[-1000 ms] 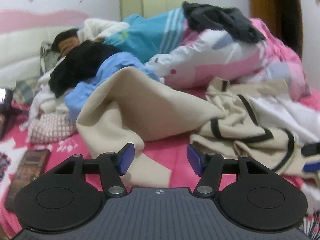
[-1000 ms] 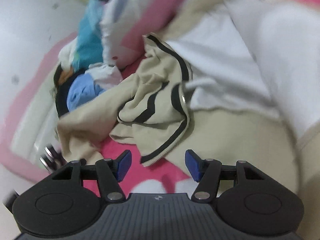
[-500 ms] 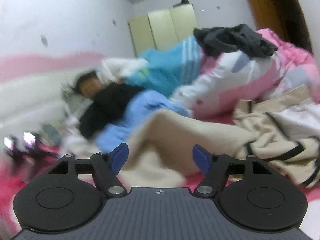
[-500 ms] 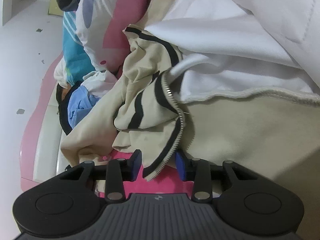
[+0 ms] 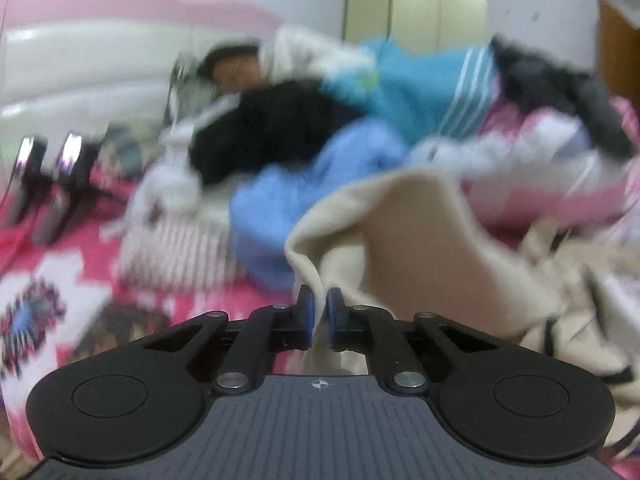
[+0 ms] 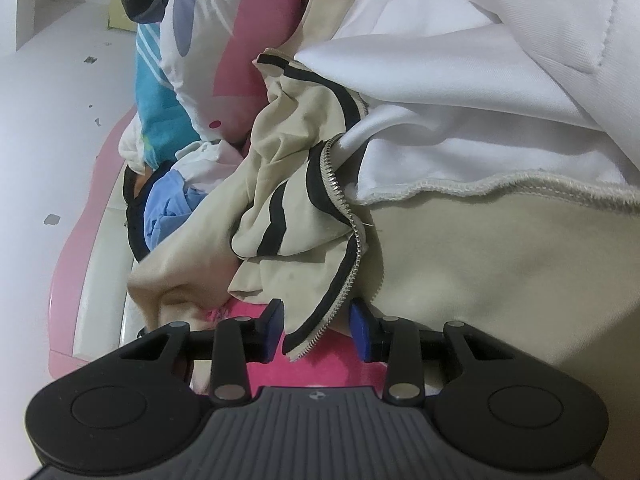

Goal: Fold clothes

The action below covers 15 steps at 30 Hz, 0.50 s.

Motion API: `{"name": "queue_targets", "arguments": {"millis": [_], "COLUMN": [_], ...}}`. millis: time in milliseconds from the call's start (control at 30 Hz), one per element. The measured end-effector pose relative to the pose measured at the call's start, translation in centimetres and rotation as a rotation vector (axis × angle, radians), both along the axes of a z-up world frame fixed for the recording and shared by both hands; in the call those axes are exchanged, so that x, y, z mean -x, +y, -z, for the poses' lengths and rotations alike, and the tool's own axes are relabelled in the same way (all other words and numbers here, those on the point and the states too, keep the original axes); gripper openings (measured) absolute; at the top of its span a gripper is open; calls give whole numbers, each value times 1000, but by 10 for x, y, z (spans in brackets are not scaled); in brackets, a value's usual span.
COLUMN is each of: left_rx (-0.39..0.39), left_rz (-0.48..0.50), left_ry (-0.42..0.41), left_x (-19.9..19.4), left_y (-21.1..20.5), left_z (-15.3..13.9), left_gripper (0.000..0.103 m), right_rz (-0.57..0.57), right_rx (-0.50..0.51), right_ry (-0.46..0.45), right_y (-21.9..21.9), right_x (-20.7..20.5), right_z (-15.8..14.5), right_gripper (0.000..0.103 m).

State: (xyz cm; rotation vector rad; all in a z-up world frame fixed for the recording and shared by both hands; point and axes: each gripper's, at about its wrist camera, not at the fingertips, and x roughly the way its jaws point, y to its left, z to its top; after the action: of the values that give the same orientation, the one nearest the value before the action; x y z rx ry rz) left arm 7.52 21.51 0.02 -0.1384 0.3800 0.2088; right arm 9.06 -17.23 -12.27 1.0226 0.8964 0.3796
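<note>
— Pinching a fold of the beige zip-up jacket with black trim (image 5: 420, 240), the left hand-held gripper (image 5: 319, 312) has its blue pads pressed together on the cloth, right?

— Yes; the fabric rises in a peak from between them. That view is blurred.

— And the right hand-held gripper (image 6: 316, 330)?

— Its jaws stand partly spread. The jacket's black-edged zipper hem (image 6: 320, 320) hangs between the blue pads, and neither pad presses on it.

— Where does the jacket lie?

— On the bed's pink patterned blanket (image 6: 320, 368), white lining (image 6: 460, 128) turned up, sprawled in front of a heap of other clothes: a light blue garment (image 5: 320, 184), a black one (image 5: 264, 128), a teal striped top (image 5: 432, 88).

— Anything else?

— A dark phone (image 5: 116, 328) rests on the blanket near the left hand-held gripper.
</note>
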Motion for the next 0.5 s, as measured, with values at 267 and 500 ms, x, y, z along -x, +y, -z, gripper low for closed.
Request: {"name": "queue_targets", "arguments": {"millis": [267,500], "left_rx": [-126,-371], "left_rz": [-16,-39], "left_ry": [-286,24], "left_x": [-57,-144], "left_y": [-1,-10], "left_z": [-108,-51], "left_gripper": [3,24], "right_rz": [-26,-24], "right_rx": [8,5], "right_ry": [-54,-67], "right_y": [-2,-4], "right_x": [4,6], "right_z": [2,4], "right_gripper": [35,33]}}
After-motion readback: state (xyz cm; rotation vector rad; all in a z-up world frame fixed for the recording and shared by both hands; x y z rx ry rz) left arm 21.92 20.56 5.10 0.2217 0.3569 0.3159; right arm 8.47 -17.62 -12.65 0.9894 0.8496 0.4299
